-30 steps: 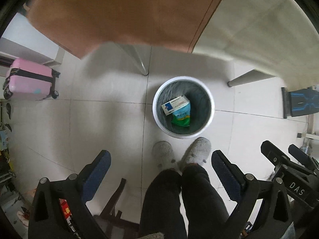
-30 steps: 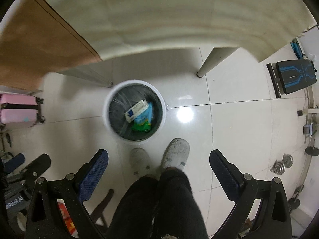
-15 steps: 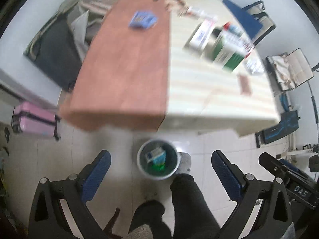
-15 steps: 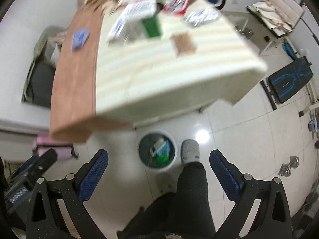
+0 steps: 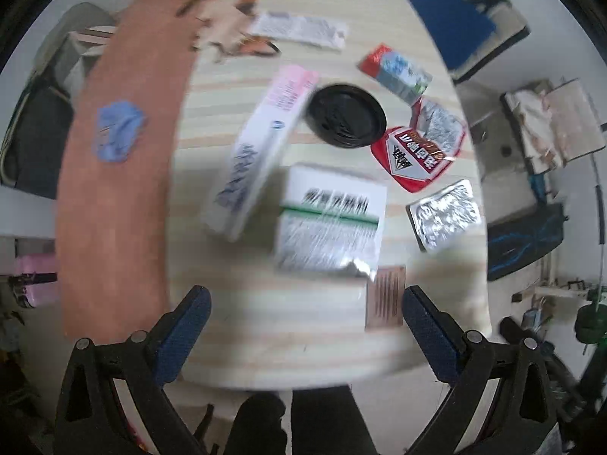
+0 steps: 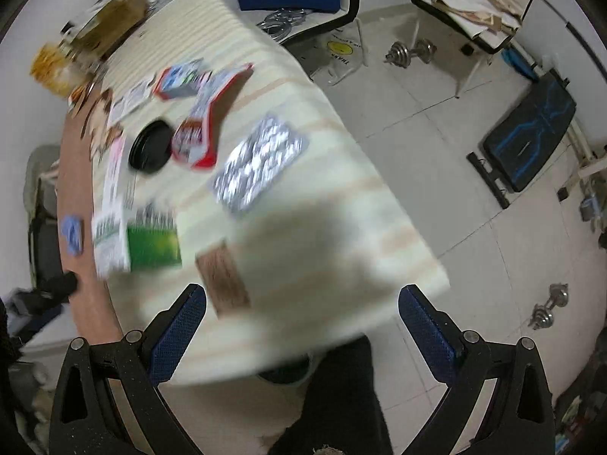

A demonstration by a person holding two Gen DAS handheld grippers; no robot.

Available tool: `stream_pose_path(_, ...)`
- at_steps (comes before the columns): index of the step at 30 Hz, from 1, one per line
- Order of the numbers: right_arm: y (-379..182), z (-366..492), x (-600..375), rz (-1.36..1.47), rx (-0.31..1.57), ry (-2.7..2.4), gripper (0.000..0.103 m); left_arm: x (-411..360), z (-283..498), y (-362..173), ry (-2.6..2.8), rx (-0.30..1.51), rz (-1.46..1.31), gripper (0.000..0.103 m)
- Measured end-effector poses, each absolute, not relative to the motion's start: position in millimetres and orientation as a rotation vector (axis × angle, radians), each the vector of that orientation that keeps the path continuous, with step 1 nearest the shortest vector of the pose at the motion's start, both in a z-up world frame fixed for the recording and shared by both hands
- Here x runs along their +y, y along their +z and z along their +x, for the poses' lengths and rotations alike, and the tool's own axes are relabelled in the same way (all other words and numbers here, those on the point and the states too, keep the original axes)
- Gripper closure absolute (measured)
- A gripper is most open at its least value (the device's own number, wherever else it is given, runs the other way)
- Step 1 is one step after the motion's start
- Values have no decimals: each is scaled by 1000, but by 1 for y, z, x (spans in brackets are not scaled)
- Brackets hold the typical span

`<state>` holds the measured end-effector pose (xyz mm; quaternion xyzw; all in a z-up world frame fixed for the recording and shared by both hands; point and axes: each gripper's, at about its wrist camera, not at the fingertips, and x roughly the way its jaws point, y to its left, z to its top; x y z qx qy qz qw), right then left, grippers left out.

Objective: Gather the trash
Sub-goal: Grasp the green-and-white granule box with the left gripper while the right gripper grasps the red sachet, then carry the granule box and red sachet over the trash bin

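We hold our left gripper [image 5: 305, 326] with its blue-padded fingers spread wide and nothing between them, above the near edge of the pale striped wooden table [image 5: 288, 349]. Just beyond the right finger lies a small brown rectangular card [image 5: 384, 297]. Past that sits a white box with a green band and dark lettering [image 5: 330, 220], and leaning against its left side a long white-and-pink carton [image 5: 258, 155]. Behind them rests a round black plastic lid [image 5: 346, 115], with a torn red foil snack wrapper [image 5: 417, 151] at its right and a silver blister sheet [image 5: 444, 214] nearer us. A crumpled blue scrap [image 5: 117, 131] lies on the reddish-brown strip of the tabletop at the left.

Our right gripper [image 6: 301, 324] is likewise wide apart and empty, over the table's near corner. From it we see the same brown card [image 6: 224, 278] close ahead and the blister sheet [image 6: 260, 165] farther out; motion blur softens everything. Below the table edge, a dark-trousered leg [image 6: 341, 398] stands on the white tiled floor [image 6: 455, 174].
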<state>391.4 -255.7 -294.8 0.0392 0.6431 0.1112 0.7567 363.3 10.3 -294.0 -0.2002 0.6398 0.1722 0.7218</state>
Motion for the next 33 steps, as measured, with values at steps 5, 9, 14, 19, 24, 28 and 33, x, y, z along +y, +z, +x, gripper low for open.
stream_pose_path(5, -309, 461, -235, 174, 1429, 327, 1, 10, 402, -338, 410, 1517, -390, 6)
stream_pose_path(9, -325, 503, -203, 275, 1437, 410, 4, 19, 401, -341, 455, 1481, -418, 26)
stream_pose_path(14, -359, 542, -160, 332, 1497, 447, 22, 33, 399, -339, 531, 1443, -412, 26)
stream_pose_path(19, -383, 559, -126, 337, 1534, 465, 57, 36, 405, -334, 539, 1424, -374, 27)
stream_pose_path(24, -374, 554, -110, 309, 1455, 490, 78, 31, 412, -331, 522, 1413, -357, 28)
stream_pose_path(28, -350, 547, -110, 264, 1387, 515, 83, 29, 414, -327, 505, 1402, -367, 29)
stream_pose_path(33, -325, 538, -119, 247, 1339, 545, 83, 28, 401, -308, 490, 1366, -377, 29)
